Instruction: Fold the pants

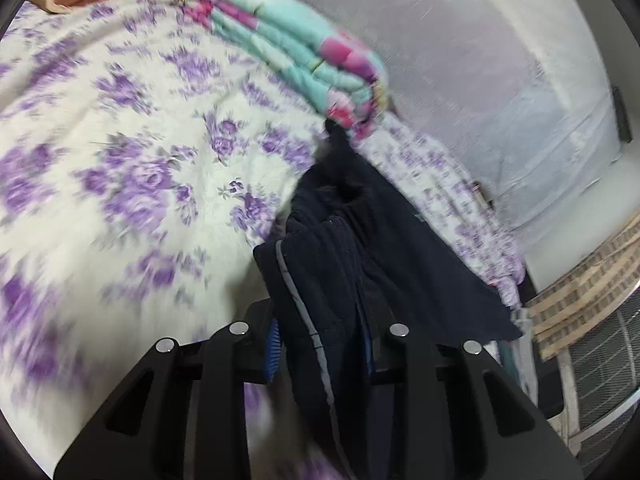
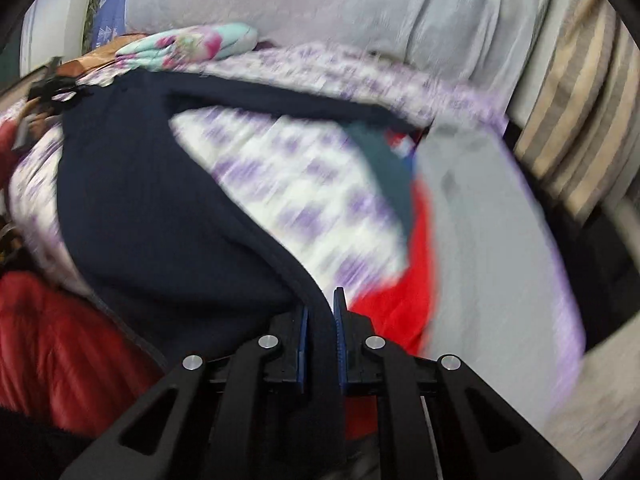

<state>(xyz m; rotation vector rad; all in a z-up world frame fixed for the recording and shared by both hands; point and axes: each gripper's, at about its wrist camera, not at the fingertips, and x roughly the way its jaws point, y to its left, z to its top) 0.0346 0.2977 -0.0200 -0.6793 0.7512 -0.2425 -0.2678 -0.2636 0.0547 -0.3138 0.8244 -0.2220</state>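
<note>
- Pants (image 1: 332,264): navy, grey-piped; bunched waist end clamped in left tongs (image 1: 320,344), hem edge pinched in right tongs (image 2: 320,320); rest draped over floral bed (image 1: 132,152).
- Both tongs: narrow, angled downward toward bed.
- Folded quilt (image 1: 288,44): beyond pants.

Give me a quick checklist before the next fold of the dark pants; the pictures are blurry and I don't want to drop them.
1. Left gripper clamped on the pants: ok, a thick bunch sits between the pads.
2. Right gripper clamped on the pants' edge: ok.
3. Cloth between the grippers free of twists: cannot tell, blurred.
4. Bedspread clear for laying down: ok on the left view.
5. Folded quilt clear of the pants: cannot tell.
6. Red cloth away from the pants: not ok, right beside the right gripper.
</note>
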